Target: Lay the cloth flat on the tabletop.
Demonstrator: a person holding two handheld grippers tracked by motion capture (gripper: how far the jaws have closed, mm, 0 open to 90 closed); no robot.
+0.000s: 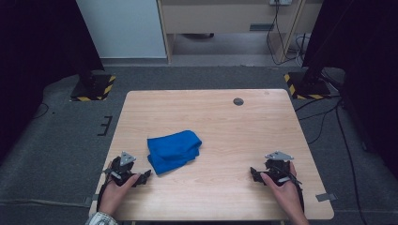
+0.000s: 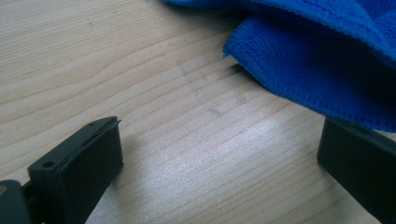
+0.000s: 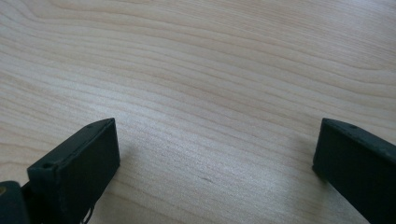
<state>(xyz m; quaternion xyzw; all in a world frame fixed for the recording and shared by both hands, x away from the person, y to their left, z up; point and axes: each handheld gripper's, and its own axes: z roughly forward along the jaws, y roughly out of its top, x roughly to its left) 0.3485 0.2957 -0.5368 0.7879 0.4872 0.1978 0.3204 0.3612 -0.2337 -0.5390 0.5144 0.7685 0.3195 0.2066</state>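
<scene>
two black hand-held grippers rest low on the pale wooden table (image 1: 225, 117), the left gripper (image 1: 141, 177) just beside the crumpled blue microfibre cloth (image 1: 173, 150) left of centre and the right gripper (image 1: 256, 174) well apart at lower right, both with jaws spread wide and empty, seemingly poised to start handling it.
</scene>
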